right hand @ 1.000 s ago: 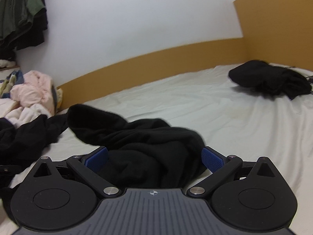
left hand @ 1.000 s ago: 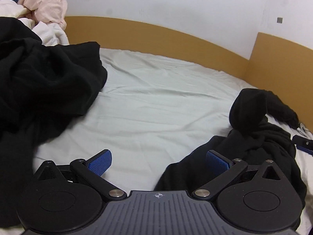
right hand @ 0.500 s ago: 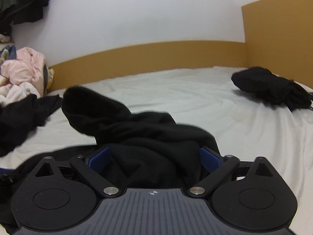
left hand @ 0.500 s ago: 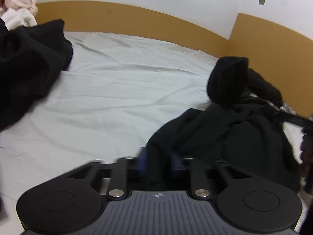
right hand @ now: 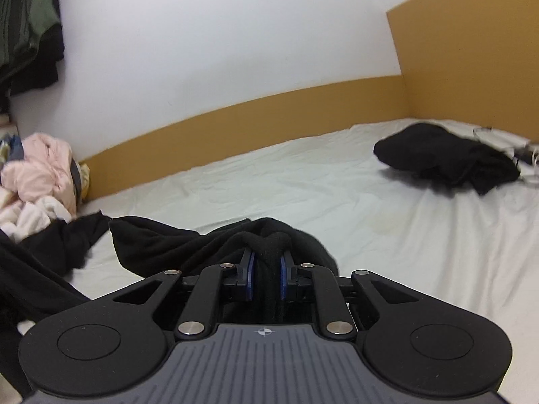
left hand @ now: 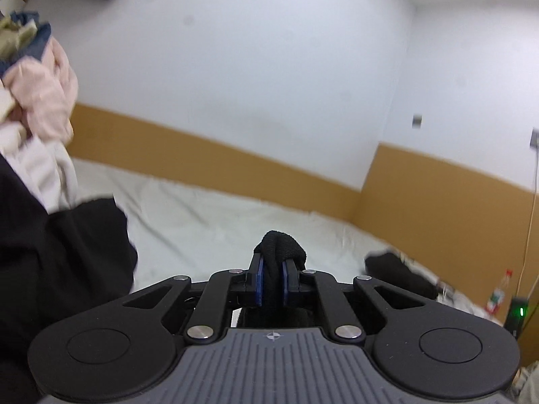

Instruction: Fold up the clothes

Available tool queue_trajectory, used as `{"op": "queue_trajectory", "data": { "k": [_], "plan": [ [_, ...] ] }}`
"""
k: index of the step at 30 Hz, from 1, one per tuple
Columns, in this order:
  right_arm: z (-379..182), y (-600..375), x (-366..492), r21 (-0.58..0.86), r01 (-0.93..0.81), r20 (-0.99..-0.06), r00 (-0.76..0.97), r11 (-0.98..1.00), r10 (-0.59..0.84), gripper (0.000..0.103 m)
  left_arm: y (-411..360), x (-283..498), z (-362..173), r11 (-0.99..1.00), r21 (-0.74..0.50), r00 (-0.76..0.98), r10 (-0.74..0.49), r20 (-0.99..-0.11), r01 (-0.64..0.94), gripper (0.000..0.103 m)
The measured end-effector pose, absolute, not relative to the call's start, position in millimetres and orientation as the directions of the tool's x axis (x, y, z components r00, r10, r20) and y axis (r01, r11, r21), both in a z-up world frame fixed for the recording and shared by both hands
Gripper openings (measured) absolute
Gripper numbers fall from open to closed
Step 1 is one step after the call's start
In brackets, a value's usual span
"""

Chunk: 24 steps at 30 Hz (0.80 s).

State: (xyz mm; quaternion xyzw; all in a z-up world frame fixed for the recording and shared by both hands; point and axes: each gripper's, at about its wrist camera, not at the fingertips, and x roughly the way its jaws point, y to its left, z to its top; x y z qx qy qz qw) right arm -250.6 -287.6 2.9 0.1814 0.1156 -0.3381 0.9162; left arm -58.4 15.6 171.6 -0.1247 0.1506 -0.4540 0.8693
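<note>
Left wrist view: left gripper [left hand: 271,281] clenching bunched fold of black garment [left hand: 281,250], lifting above bed [left hand: 219,222]. Right gripper [right hand: 266,277] pinching same garment [right hand: 188,245], rest trailing on sheet. Fabric looking soft, thick, limp; probably sagging unless taken by edges or corners.

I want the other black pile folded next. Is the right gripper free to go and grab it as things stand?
Probably not yet. The right gripper is shut on the black garment, so it would have to let go first. The white sheet between it and the far black pile looks unobstructed.
</note>
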Motion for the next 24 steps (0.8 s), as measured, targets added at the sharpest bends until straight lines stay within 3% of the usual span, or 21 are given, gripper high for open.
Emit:
{"op": "queue_trajectory", "data": {
  "k": [3, 5, 7, 11, 14, 17, 20, 24],
  "plan": [
    [32.9, -279.2, -274.2, 0.265, 0.699, -0.236, 0.715, 0.665, -0.658, 0.002, 41.5, -50.0, 197.4, 0.515, -0.454, 0.548, -0.834, -0.069, 0.727, 0.010],
    [51.9, -279.6, -290.6, 0.343, 0.689, -0.191, 0.716, 0.638, -0.671, 0.003, 53.3, -39.0, 209.0, 0.502, -0.511, 0.545, -0.835, -0.076, 0.698, 0.010],
    [62.7, -280.0, -291.0, 0.337, 0.663, -0.226, 0.746, 0.669, -0.626, 0.003, 57.2, -29.9, 207.9, 0.561, -0.528, 0.581, -0.800, -0.149, 0.638, 0.011],
    [44.4, -264.5, -273.0, 0.139, 0.629, -0.323, 0.759, 0.765, -0.565, 0.003, 80.4, -15.1, 186.1, 0.663, -0.540, 0.645, -0.718, -0.261, 0.519, 0.011],
    [6.4, -268.9, -263.4, 0.087, 0.500, -0.377, 0.817, 0.861, -0.436, 0.003, 104.9, -1.7, 158.2, 0.747, -0.500, 0.620, -0.654, -0.433, 0.439, 0.014],
    [-30.3, -282.1, -260.1, 0.108, 0.417, -0.390, 0.853, 0.902, -0.348, 0.004, 111.0, 1.7, 125.1, 0.852, -0.336, 0.604, -0.522, -0.602, 0.401, 0.017],
    [-56.0, -295.7, -256.1, 0.244, 0.409, -0.338, 0.886, 0.879, -0.318, 0.004, 115.2, 0.5, 105.8, 0.864, -0.332, 0.603, -0.502, -0.621, 0.377, 0.021],
    [-59.4, -302.2, -243.1, 0.311, 0.371, -0.334, 0.905, 0.875, -0.265, 0.004, 99.5, 1.0, 99.7, 0.884, -0.289, 0.609, -0.464, -0.644, 0.368, 0.048]
  ]
}}
